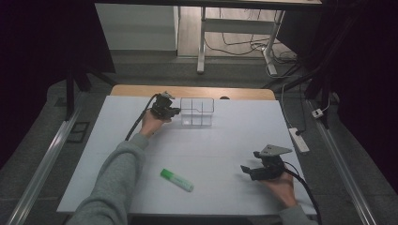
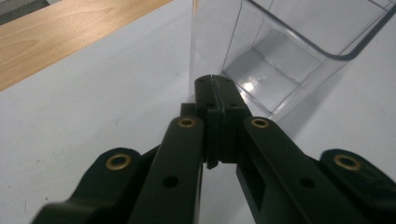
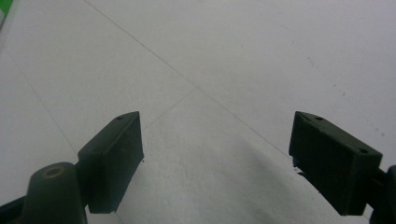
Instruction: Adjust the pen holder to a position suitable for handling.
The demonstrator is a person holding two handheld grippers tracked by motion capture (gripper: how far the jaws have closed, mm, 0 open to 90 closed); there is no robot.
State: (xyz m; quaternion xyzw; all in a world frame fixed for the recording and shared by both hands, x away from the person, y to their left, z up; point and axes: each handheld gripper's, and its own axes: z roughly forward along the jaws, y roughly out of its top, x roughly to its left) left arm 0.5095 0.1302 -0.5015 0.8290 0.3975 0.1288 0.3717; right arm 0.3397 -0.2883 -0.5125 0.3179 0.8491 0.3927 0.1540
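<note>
From the high view I see the white table (image 1: 197, 140) with a clear plastic box (image 1: 197, 111) standing toward its far edge, split into compartments. My left gripper (image 1: 174, 111) is held up against the box's left side, its cable trailing back toward the left edge of the table. The left hand (image 1: 152, 123) and a grey sleeve (image 1: 112, 183) reach in from the bottom. A green marker (image 1: 177, 180) lies flat on the near part of the table, well apart from the box and between the two arms. My right gripper (image 1: 248, 169) hovers near the table's right front, with its grey three-cornered plate (image 1: 276, 150) on top and the right hand (image 1: 281, 185) behind it; its jaws stand apart.

In the left gripper view my jaws are pressed together with nothing between them, the tips just at the near corner of the clear box (image 2: 280, 60). A strip of bare wooden tabletop (image 2: 60, 37) shows at upper left, beyond the white surface.

In the right gripper view my jaws are spread wide over bare white table (image 3: 224, 70), with nothing held. A sliver of green, the marker (image 3: 3, 9), shows at the top left corner.
</note>
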